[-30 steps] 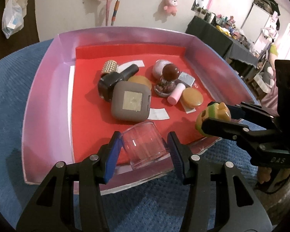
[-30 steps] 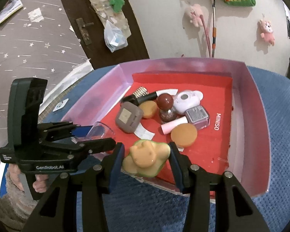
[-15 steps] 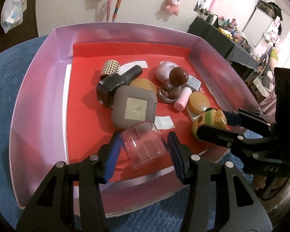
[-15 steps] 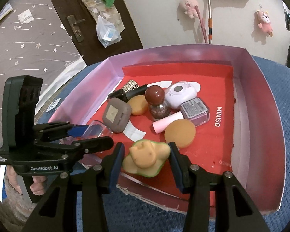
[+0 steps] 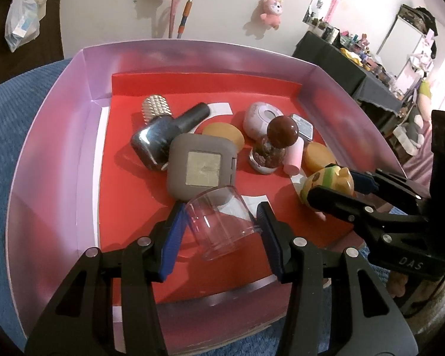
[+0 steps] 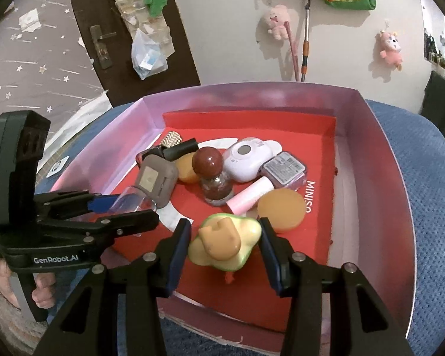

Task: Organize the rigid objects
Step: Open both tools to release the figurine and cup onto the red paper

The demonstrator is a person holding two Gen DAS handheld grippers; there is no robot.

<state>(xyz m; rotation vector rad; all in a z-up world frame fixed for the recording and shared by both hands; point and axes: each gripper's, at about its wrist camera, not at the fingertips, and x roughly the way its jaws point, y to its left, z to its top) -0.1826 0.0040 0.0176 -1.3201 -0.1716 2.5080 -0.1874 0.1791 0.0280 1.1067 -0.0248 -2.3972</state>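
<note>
box [image 5: 53, 154]: big shallow cardboard tray, glossy lilac walls, red liner, fills the middle of both views. It sits on a nubby blue cloth [image 6: 424, 178], can't tell what's under that.

pile in the box: all hard little things bunched at centre. Rounded taupe square compact [image 5: 201, 169], shiny dark bottle [image 5: 160, 139] lying on its side, white oval case [image 6: 246, 163], brown ball-top jar [image 6: 212, 175], two amber discs, a pale pink tube.

left gripper [image 5: 219, 231]: clamped on a clear plastic cup [image 5: 219, 222], tipped over, lower centre of the left view, above the near part of the red liner and right by the compact.

right gripper [image 6: 224, 247]: squeezing a smooth yellow-green toy figure [image 6: 224, 244], lower centre of the right view, just inside the near wall.

doing this step well, imo: lower both until they're touching the liner before letting go. The cup is slick and round so it'll probably roll if dropped on its side; stand it on its flat end. Put the toy in the bare red patch at right, not on the pile.
</note>
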